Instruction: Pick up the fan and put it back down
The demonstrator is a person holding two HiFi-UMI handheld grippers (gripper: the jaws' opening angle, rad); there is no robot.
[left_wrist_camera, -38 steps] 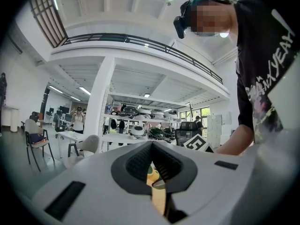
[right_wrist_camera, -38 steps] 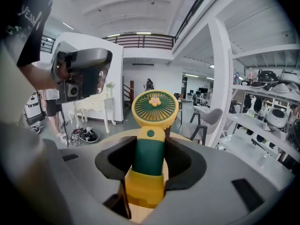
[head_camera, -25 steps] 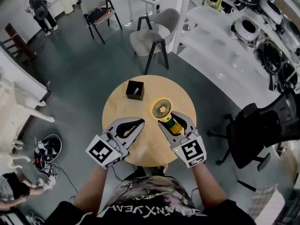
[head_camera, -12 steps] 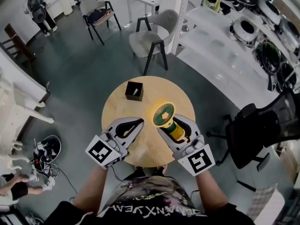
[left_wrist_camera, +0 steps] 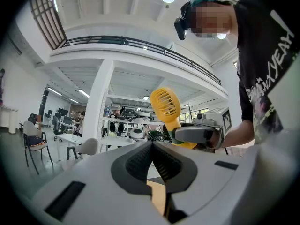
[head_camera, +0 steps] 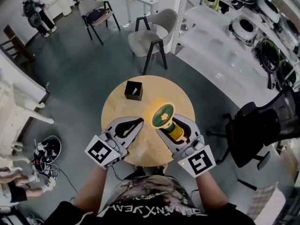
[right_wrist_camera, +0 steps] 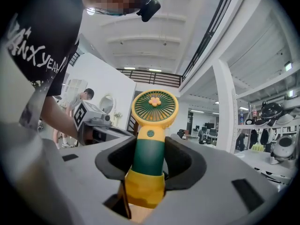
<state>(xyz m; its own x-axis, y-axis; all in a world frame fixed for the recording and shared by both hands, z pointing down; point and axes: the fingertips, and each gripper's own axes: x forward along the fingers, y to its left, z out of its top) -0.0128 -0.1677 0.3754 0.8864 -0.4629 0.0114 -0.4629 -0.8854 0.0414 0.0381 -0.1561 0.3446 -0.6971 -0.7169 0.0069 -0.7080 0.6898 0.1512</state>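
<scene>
The small hand fan point(head_camera: 162, 115) has a yellow round head, a green handle and a yellow base. My right gripper point(head_camera: 169, 123) is shut on its handle and holds it upright above the round wooden table point(head_camera: 117, 108). In the right gripper view the pads clamp the green handle of the fan point(right_wrist_camera: 149, 151), within my right gripper point(right_wrist_camera: 149, 159). My left gripper point(head_camera: 139, 122) rests to the fan's left, over the table, its tips together with nothing between them. From my left gripper point(left_wrist_camera: 151, 148) the fan point(left_wrist_camera: 165, 104) shows raised at the right.
A small black open box point(head_camera: 134, 90) stands at the table's far side. Grey chairs point(head_camera: 152, 39) stand behind the table and a black office chair point(head_camera: 262, 125) to the right. White shelving point(head_camera: 253, 36) runs along the right. Loose items point(head_camera: 47, 149) lie on the floor at left.
My right gripper has risen with the fan, lifting it off the table; its head now looks larger and nearer to me. The left gripper has stayed put.
</scene>
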